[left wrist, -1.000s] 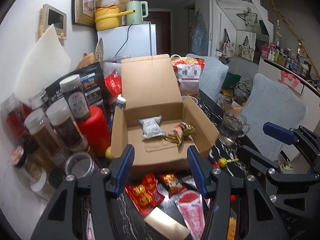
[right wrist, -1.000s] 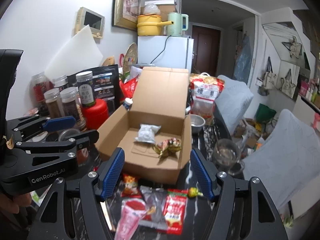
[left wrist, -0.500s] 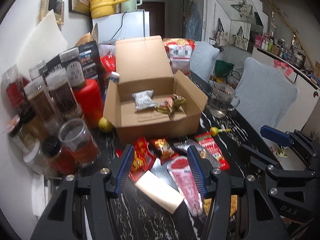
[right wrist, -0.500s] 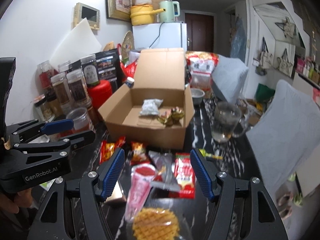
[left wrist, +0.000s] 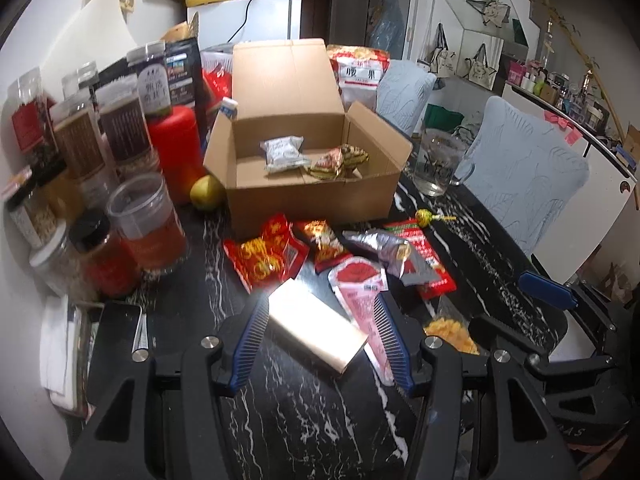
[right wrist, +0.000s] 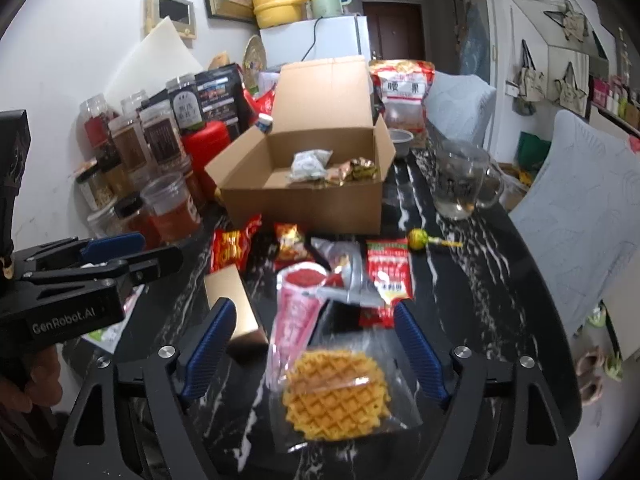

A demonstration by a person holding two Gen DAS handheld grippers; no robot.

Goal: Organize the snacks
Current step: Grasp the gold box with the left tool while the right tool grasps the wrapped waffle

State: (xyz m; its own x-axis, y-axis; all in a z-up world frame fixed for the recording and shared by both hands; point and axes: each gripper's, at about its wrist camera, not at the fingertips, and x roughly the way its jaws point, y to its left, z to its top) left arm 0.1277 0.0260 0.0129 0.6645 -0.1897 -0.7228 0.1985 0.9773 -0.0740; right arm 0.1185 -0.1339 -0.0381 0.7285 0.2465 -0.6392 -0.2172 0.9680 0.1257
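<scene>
- My black marble-veined table runs along a white wall.
- A white fridge stands beyond it.
- Two pale blue cushioned chairs sit beside the table.
- A dark door is at the back.

— What are you seeing past your right gripper?

— Its blue fingers are standing wide apart over the black marble table, holding nothing. A bagged waffle is lying between them, touching a pink packet.

— And farther off?

— The open cardboard box is holding a white packet and a crinkled wrapper. A lollipop is lying near a glass mug. Your left gripper is hovering at the left edge.
</scene>
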